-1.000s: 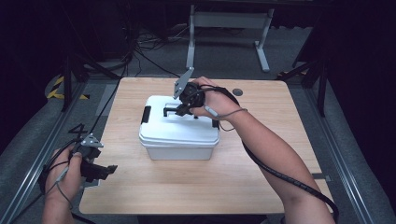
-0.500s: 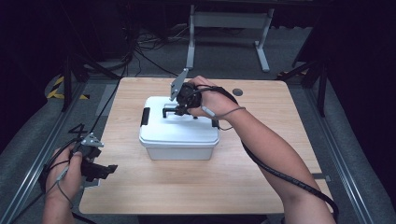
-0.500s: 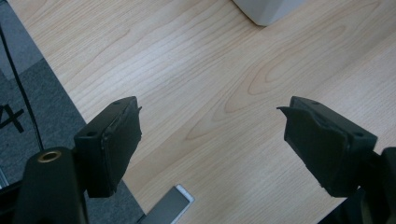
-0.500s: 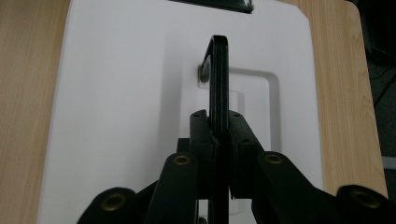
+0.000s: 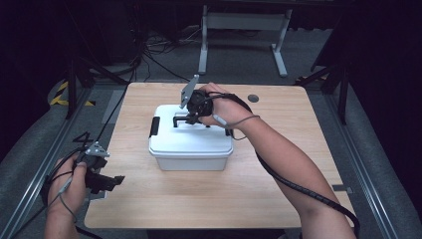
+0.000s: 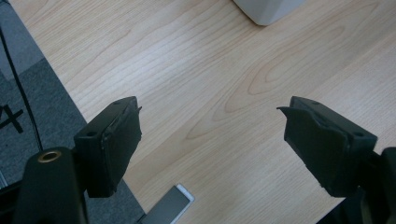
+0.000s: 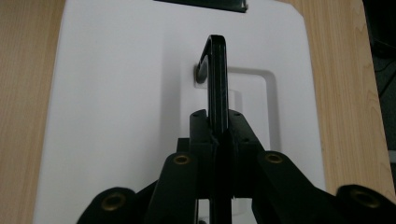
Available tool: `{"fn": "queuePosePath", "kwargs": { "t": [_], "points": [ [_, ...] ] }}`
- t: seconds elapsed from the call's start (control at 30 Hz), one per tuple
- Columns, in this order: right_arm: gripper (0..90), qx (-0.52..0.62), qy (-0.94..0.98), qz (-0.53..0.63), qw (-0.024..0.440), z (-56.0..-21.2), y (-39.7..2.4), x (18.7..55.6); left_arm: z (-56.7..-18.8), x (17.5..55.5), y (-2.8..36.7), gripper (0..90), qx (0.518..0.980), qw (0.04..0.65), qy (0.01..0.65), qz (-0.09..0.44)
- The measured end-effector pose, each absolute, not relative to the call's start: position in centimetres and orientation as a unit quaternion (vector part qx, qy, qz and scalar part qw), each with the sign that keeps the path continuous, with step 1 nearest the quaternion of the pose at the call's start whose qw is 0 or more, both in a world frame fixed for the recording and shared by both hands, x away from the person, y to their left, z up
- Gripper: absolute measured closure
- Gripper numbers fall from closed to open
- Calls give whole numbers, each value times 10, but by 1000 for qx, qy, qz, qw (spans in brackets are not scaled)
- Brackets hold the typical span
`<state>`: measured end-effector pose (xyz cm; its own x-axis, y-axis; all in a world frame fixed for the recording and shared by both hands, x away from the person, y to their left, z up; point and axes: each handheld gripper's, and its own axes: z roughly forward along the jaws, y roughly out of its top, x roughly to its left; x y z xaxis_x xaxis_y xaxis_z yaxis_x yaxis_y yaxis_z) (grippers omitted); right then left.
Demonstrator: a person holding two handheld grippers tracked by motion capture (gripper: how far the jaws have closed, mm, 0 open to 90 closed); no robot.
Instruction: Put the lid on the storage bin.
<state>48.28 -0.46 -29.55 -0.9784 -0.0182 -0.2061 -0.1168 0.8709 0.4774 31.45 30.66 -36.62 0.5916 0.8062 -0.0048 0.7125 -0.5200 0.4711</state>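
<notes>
A: Gripping the black handle (image 7: 217, 74) is the right gripper (image 5: 191, 115); its jaws are pressed together on the bar, which stands up on edge from the lid (image 7: 107, 107).

B: And the box (image 5: 191, 144) itself?

A: A white box with a flat lid, sitting about mid-counter (image 5: 278, 199), a little toward the far side. In the high view a black latch (image 5: 154, 126) shows on its left end. The right gripper view has a recess in the lid just beside the raised handle, and a dark strip at the lid's far edge.

B: How much room is around it?

A: Bare wood on every side. The near half of the counter is open between the box and the near edge, and there is open wood to the right as well. Near the far right corner sits a small dark disc (image 5: 253, 98), well apart from the box.

B: Where is the left gripper (image 5: 102, 180)?

A: At the near left corner, held over the counter's left edge. Its jaws stand wide apart with nothing between them; bare wood shows in the gap. In the left gripper view a corner of the box (image 6: 268, 9) is at the top, well clear of the jaws, and the counter's edge runs diagonally with grey floor (image 6: 28, 93) beyond it.

B: Anything at that edge?

A: A small pale plate (image 6: 169, 206) lies just off it, near the left jaw.
</notes>
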Motion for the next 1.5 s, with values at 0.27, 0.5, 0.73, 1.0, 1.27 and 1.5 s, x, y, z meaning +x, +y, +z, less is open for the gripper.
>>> {"fn": "queuePosePath", "kwargs": {
  "t": [0.27,0.5,0.73,1.0,1.27,1.5],
  "points": [
    [830,-21,960,265,93,-297,-10,477,-367,317,305,191,867,216,436,106],
    [618,27,952,296,73,-288,-21,474,-369,327,301,191,873,215,426,106],
    [541,63,941,324,78,-275,-44,469,-368,334,294,191,877,215,417,102],
    [535,120,924,348,105,-260,-91,466,-367,342,291,191,877,219,415,100],
    [502,170,914,346,127,-259,-140,459,-366,350,288,190,874,226,420,97],
    [497,207,908,331,155,-265,-187,454,-366,355,288,190,870,226,427,100]
  ]
}}
